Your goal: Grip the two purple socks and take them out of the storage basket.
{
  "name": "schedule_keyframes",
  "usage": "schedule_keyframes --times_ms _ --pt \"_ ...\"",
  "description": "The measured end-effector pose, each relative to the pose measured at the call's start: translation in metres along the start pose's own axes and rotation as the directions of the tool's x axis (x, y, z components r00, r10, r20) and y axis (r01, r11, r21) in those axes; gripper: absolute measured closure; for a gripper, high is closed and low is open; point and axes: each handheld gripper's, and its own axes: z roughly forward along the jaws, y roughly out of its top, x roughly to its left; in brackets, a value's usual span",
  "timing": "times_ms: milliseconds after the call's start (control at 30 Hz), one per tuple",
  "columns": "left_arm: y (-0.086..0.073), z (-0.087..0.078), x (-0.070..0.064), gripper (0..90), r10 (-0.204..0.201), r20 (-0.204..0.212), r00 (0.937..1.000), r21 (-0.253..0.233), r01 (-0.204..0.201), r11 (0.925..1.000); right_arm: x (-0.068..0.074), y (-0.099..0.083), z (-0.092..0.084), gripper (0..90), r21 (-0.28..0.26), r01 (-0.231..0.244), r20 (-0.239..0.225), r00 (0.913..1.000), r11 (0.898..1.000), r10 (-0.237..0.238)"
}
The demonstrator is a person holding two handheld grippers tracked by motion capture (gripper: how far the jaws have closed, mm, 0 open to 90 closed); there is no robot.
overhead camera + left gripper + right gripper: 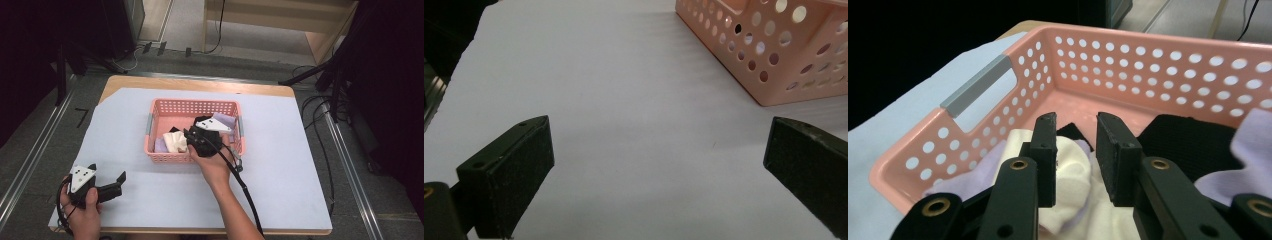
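Observation:
A pink perforated basket [192,102] stands in the middle of the pale mat and holds soft cloths. My right gripper [186,136] reaches into it from the near side. In the right gripper view its jaws [1075,122] stand close together, pinching a fold of white cloth [1073,165]. Black cloth [1188,140] and lilac cloth [1255,145] lie beside it. My left gripper [106,171] rests low over the mat near the front left corner. Its jaws [659,130] are wide open with nothing between them, and the basket [744,55] is off to their far right.
The basket has a grey handle [975,85] in each short side. The pale mat [295,150] covers the wooden table [200,84]. Beyond the table are cables [320,120] on the floor and dark stand legs [305,77].

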Motion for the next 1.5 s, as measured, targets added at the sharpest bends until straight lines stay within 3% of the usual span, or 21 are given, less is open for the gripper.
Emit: schedule_keyframes --times_ms 133,200,400,567,667,733,767,800,833,900,967,1067,1100,1133,1167,1200,1300,1367,1467,1500 --pt "0.000 0.000 0.000 0.6 -0.001 0.000 1.0000 0.002 0.001 1.0000 0.004 0.003 0.006 72.7 0.029 -0.005 0.028 0.9996 1.000 0.005" --pt "0.000 0.000 0.000 0.6 0.001 0.003 1.0000 0.000 -0.001 1.0000 0.013 0.006 0.010 72.7 0.049 0.018 0.051 0.9985 0.999 -0.020" --pt "0.000 0.000 0.000 0.6 0.001 0.003 1.0000 0.002 -0.001 1.0000 0.023 0.006 0.023 69.0 0.106 0.036 0.037 0.9985 0.994 -0.040" --pt "0.000 0.000 0.000 0.5 0.000 0.006 1.0000 0.004 0.000 1.0000 0.034 0.005 0.039 64.3 0.193 0.020 0.035 0.9990 0.981 -0.027" --pt "0.000 0.000 0.000 0.6 0.000 0.004 1.0000 0.003 0.000 1.0000 0.035 0.005 0.042 61.6 0.210 0.013 0.039 0.9990 0.978 -0.022" --pt "0.000 0.001 0.000 0.6 -0.001 0.004 1.0000 0.004 0.001 1.0000 0.034 0.006 0.045 57.9 0.229 -0.016 0.031 0.9995 0.973 0.010" --pt "0.000 0.000 0.000 0.6 0.001 0.005 1.0000 0.008 -0.001 1.0000 0.034 0.007 0.048 55.1 0.258 -0.046 0.024 0.9989 0.965 0.041" --pt "0.000 0.000 0.000 0.6 0.001 0.005 1.0000 0.008 -0.001 1.0000 0.034 0.007 0.048 55.1 0.258 -0.046 0.024 0.9989 0.965 0.041" --pt "0.000 0.000 0.000 0.6 0.001 0.005 1.0000 0.008 -0.002 1.0000 0.034 0.007 0.050 54.4 0.278 -0.059 0.020 0.9982 0.959 0.056" --pt "0.000 0.001 0.000 0.6 0.003 0.006 1.0000 0.008 -0.003 1.0000 0.033 0.010 0.054 53.4 0.347 -0.088 0.023 0.9961 0.934 0.085" --pt "0.000 0.001 0.000 0.6 0.003 0.006 1.0000 0.008 -0.003 1.0000 0.033 0.011 0.055 53.1 0.355 -0.092 0.024 0.9957 0.930 0.090" --pt "0.000 0.001 0.000 0.6 0.000 0.003 1.0000 0.006 -0.001 1.0000 0.031 0.013 0.058 51.5 0.395 -0.136 0.039 0.9906 0.909 0.131" --pt "0.000 0.001 0.000 0.6 0.003 0.004 1.0000 0.007 -0.003 1.0000 0.030 0.014 0.060 50.8 0.415 -0.159 0.045 0.9869 0.896 0.155" --pt "0.000 0.001 0.000 0.6 0.003 0.004 1.0000 0.007 -0.003 1.0000 0.030 0.014 0.060 50.8 0.415 -0.159 0.045 0.9869 0.896 0.155" --pt "0.000 0.001 0.000 0.6 0.003 0.004 1.0000 0.008 -0.003 1.0000 0.029 0.015 0.062 51.2 0.443 -0.173 0.044 0.9843 0.880 0.171" --pt "0.000 0.001 0.000 0.6 0.002 0.004 1.0000 0.009 -0.002 1.0000 0.029 0.015 0.062 51.2 0.443 -0.173 0.044 0.9843 0.880 0.171" --pt "0.000 0.001 0.000 0.5 0.002 0.006 1.0000 0.010 -0.002 0.9999 0.028 0.016 0.064 56.1 0.492 -0.195 0.050 0.9792 0.848 0.196" --pt "0.000 0.001 0.000 0.6 0.001 0.006 1.0000 0.010 -0.001 0.9999 0.028 0.017 0.064 58.3 0.504 -0.190 0.049 0.9803 0.842 0.192" --pt "0.000 0.001 0.000 0.6 0.000 0.006 1.0000 0.010 0.000 1.0000 0.027 0.018 0.064 61.5 0.497 -0.205 0.065 0.9778 0.843 0.199" --pt "0.000 0.001 0.000 0.6 -0.001 0.006 1.0000 0.009 0.001 1.0000 0.024 0.020 0.063 63.6 0.466 -0.216 0.092 0.9763 0.858 0.196"
